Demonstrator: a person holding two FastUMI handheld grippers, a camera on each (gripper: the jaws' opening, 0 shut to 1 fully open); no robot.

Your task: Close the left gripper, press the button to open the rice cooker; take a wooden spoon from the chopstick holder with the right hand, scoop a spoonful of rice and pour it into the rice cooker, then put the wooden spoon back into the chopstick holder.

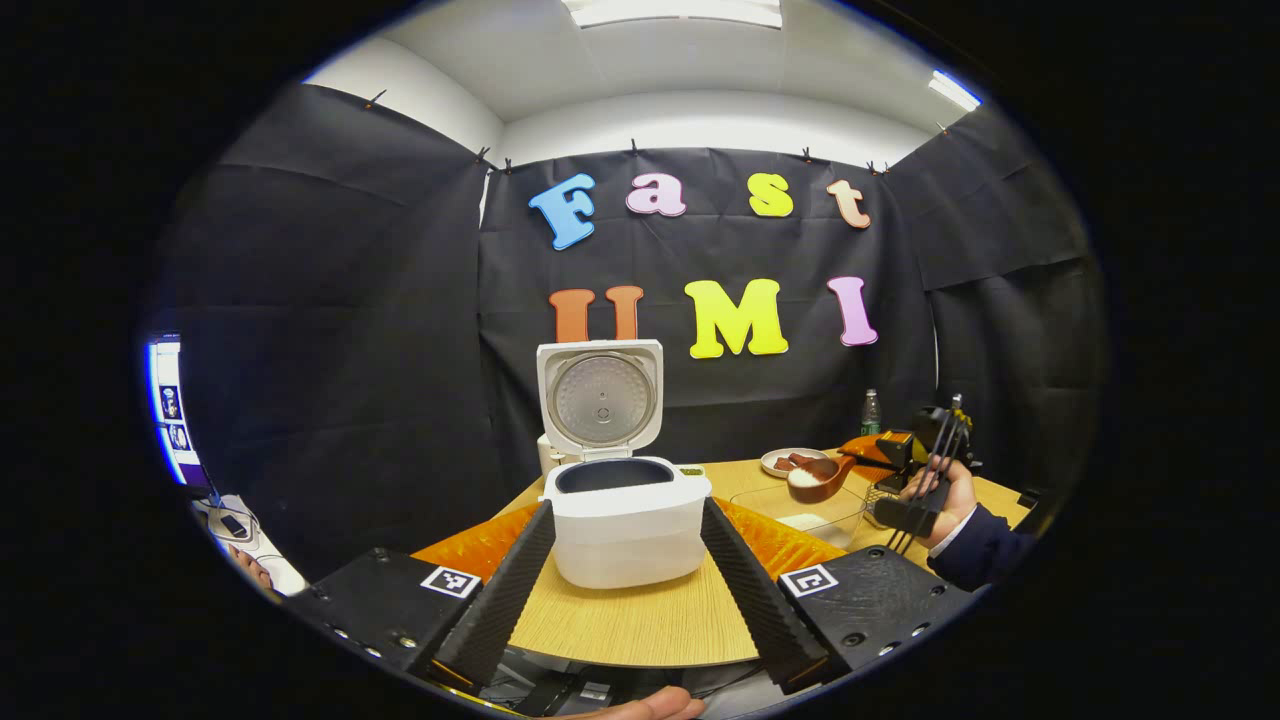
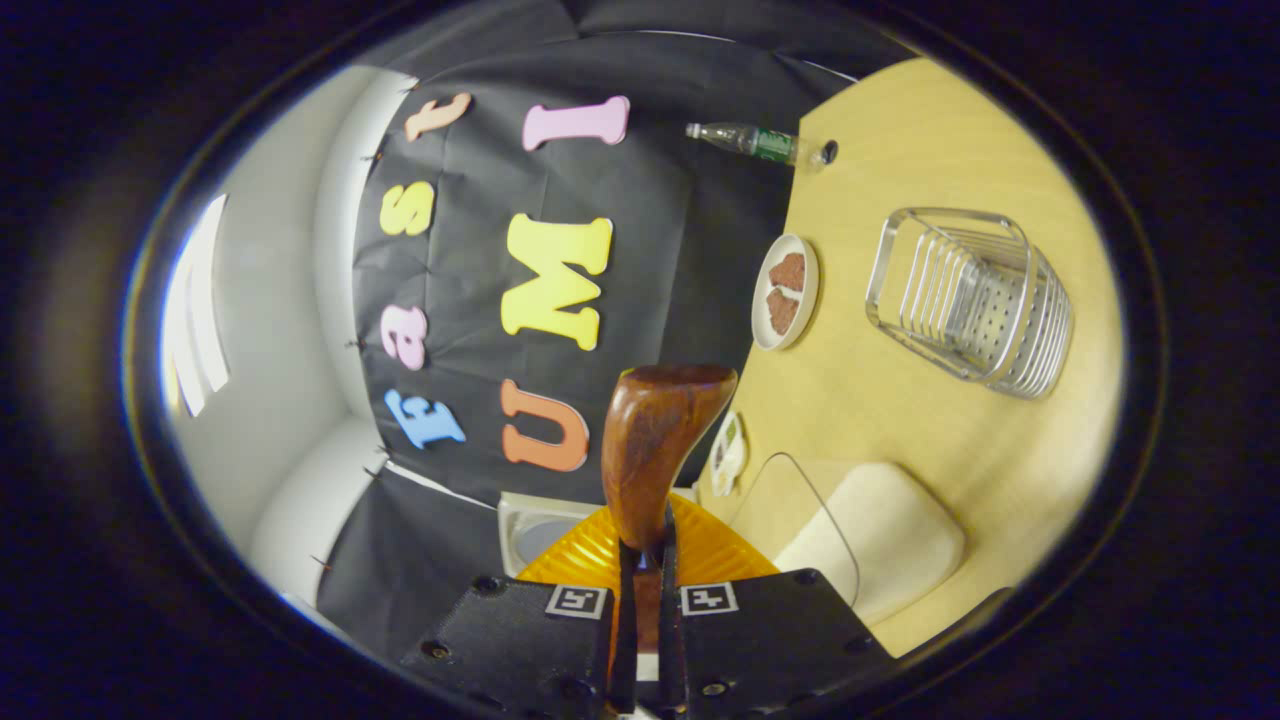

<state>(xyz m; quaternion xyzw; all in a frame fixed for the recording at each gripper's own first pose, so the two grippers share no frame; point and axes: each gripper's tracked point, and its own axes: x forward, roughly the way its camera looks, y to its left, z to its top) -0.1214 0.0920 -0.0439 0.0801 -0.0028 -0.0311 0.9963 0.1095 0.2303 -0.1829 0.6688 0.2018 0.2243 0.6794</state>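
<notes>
Two steps remain: white rice cooker (image 1: pixel 625 515) stands open; right tongs (image 2: pixel 645 560) clench the rice-laden brown wooden spoon (image 2: pixel 655 440); left tongs (image 1: pixel 625 575) released.

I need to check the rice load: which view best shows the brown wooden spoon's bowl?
The left gripper view: the brown wooden spoon shows white rice heaped in its bowl. The right gripper view shows the spoon from its back.

No readable text, brand or number on any object. Square black-and-white coded markers sit on the left gripper (image 1: pixel 628 590) body and the right gripper (image 2: pixel 641 640) body, patterns only. Bottle (image 2: pixel 752 141) label too small to read.
</notes>
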